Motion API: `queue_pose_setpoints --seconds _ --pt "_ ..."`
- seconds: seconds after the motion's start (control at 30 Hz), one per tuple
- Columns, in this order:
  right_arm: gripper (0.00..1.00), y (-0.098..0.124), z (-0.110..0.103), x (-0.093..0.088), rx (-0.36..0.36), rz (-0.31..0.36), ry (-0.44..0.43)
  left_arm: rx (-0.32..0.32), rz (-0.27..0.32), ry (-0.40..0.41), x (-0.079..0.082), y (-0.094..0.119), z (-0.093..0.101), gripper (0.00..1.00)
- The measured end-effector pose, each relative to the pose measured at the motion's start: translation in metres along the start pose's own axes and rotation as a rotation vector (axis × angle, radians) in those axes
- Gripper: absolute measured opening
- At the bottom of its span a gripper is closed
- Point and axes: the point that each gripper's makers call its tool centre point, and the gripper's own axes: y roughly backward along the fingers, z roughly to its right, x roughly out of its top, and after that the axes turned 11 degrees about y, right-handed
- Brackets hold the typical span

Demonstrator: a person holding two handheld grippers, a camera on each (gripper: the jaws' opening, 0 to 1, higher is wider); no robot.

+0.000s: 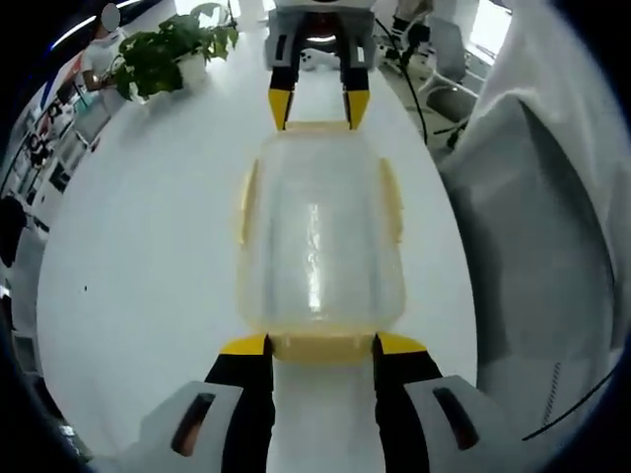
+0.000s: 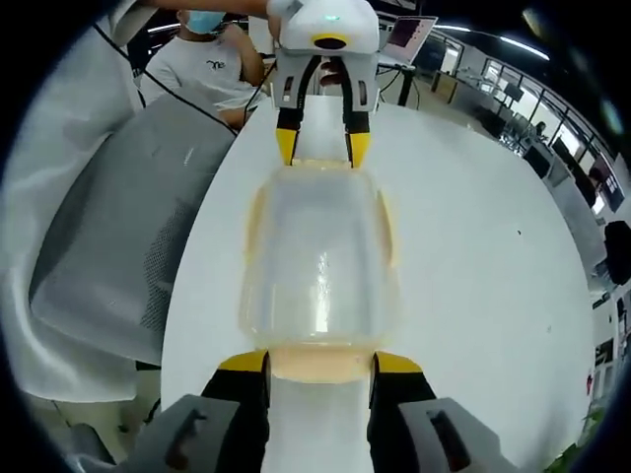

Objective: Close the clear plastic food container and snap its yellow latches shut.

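The clear container (image 1: 320, 241) lies in the middle of the white desk (image 1: 148, 286), lid down on it, its long axis running straight from the bottom of each view to the top. The two grippers face each other across that axis, one at each short end. In the left gripper view the left gripper (image 1: 322, 345) sits at the bottom centre, its fingers spread either side of the near end's yellow latch (image 1: 322, 345); the right gripper (image 1: 318, 108) shows at top centre with its fingers bracketing the far end latch (image 1: 317, 127). The right gripper view mirrors this: its own fingers are spread around the near latch (image 2: 320, 363). Whether the fingertips touch the latches, or whether those latches are already snapped down, cannot be told. The side latches (image 1: 247, 202) run along the long edges, to the left and right of centre. Both grippers point level along the desk, each about equally close to its own end, so pressing the end latches looks like the step in hand
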Motion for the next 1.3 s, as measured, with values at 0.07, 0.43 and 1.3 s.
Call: queue_pose_setpoints --seconds 0.07,0.43,1.3 --pt "0.37 0.000 0.000 -0.001 0.003 0.000 -0.004 -0.002 0.005 0.003 0.001 -0.001 -0.001 0.37" --pt "0.37 -0.004 0.000 0.001 0.019 0.002 -0.004 -0.010 -0.003 0.011 -0.004 0.002 0.001 0.37" --pt "0.38 -0.006 -0.007 -0.004 0.039 -0.042 0.016 -0.018 -0.014 0.026 -0.006 0.000 0.010 0.39"
